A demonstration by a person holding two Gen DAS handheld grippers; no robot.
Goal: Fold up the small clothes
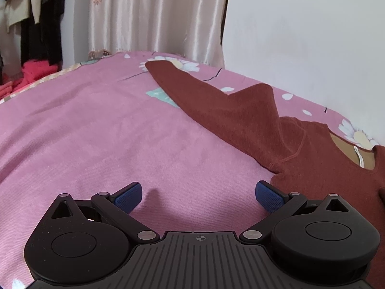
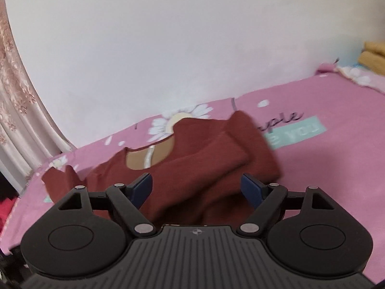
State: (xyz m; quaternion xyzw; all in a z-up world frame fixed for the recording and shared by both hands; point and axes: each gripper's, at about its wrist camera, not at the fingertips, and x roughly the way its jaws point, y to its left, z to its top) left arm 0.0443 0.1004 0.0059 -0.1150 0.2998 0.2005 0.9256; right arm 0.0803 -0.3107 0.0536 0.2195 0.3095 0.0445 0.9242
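A dark red long-sleeved top (image 1: 312, 154) lies on the pink bed sheet (image 1: 96, 132). In the left wrist view one sleeve (image 1: 192, 89) stretches out flat to the far left, and the tan inside of the neckline (image 1: 349, 149) shows at the right. My left gripper (image 1: 198, 196) is open and empty over bare sheet, just left of the top's side. In the right wrist view the top (image 2: 192, 168) has its other sleeve (image 2: 240, 144) folded across the body. My right gripper (image 2: 197, 187) is open above the top's body, holding nothing.
A white wall (image 2: 192, 36) runs along the far side of the bed. A patterned curtain (image 1: 154, 12) hangs at the back left, with hanging clothes (image 1: 36, 12) and a red pile (image 1: 36, 72) beside it. Yellow fabric (image 2: 373, 55) lies at the bed's far right.
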